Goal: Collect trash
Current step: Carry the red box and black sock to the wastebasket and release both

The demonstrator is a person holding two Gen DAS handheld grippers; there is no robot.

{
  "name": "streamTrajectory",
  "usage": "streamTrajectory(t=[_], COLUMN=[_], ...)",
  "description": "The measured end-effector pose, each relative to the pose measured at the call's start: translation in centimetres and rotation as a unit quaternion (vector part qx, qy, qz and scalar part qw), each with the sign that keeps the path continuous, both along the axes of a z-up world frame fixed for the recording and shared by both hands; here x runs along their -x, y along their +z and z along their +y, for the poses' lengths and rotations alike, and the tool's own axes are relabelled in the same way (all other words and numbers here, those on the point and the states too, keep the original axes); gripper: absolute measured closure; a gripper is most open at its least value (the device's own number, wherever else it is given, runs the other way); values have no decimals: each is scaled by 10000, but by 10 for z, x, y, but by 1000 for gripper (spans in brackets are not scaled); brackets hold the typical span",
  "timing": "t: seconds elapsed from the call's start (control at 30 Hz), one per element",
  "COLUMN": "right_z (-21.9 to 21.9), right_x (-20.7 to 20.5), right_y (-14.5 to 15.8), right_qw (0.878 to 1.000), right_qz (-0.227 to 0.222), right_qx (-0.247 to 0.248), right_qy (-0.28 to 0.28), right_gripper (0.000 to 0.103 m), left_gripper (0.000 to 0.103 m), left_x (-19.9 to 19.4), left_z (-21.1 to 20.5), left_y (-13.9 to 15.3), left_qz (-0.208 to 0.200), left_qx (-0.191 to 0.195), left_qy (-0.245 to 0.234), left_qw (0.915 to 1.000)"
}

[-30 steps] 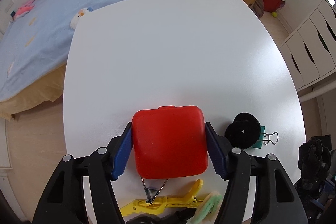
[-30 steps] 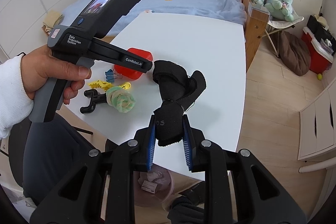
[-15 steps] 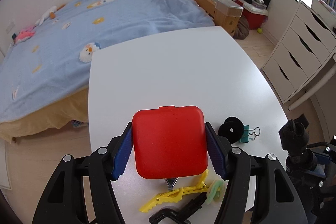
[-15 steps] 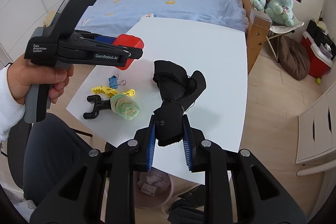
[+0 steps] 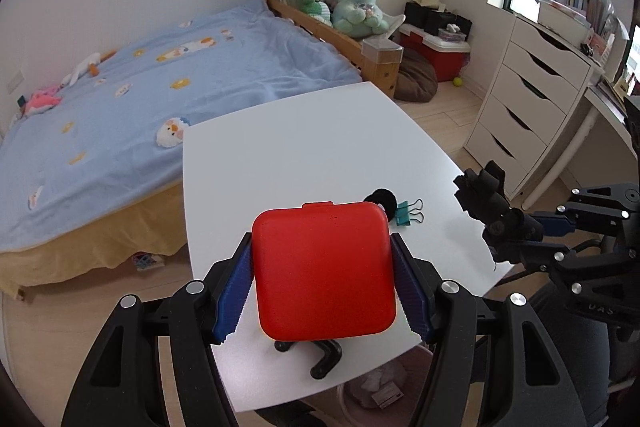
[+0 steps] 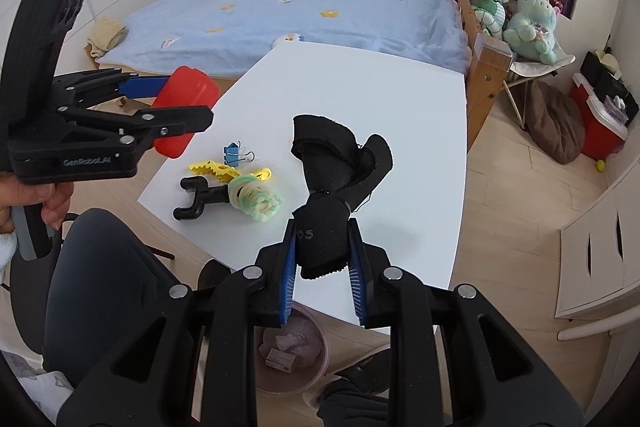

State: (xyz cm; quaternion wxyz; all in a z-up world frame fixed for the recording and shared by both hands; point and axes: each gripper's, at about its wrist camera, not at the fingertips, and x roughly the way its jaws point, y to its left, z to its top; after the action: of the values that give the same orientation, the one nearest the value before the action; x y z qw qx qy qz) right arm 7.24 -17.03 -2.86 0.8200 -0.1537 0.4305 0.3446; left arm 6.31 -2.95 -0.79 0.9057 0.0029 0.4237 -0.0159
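My left gripper is shut on a red square case and holds it in the air above the near left corner of the white table; case and gripper also show in the right wrist view. My right gripper is shut on a crumpled black strap, held above the table's front edge. Below that edge stands a pink trash bin holding scraps.
On the table lie a black hook-shaped piece, a yellow clip, a green-yellow scrunchie, a blue binder clip and a black scrunchie. A bed stands behind, white drawers to the right.
My left gripper has lifted the red case off the table and tilted up and back toward the table's left front corner. The right gripper holds the strap almost still.
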Motion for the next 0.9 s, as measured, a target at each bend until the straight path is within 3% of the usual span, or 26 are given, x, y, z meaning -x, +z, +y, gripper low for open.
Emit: streamTrajectory(t=[0.3,0.9], right_z=[-6,-24], right_x=[30,97], right_y=[9,-12], right_qw=[9998,9979], right_qz=[-84,304], right_qx=[-83,-163], right_qy=[160,557], right_gripper=[80,80], left_gripper=[40,40], left_x=[49,109], left_z=[-9,-17], left_y=[12,-4], left_qz=[-340,-308], left_qx=[102,290], left_qy=[-93,-167], left_qw=[9993,9990])
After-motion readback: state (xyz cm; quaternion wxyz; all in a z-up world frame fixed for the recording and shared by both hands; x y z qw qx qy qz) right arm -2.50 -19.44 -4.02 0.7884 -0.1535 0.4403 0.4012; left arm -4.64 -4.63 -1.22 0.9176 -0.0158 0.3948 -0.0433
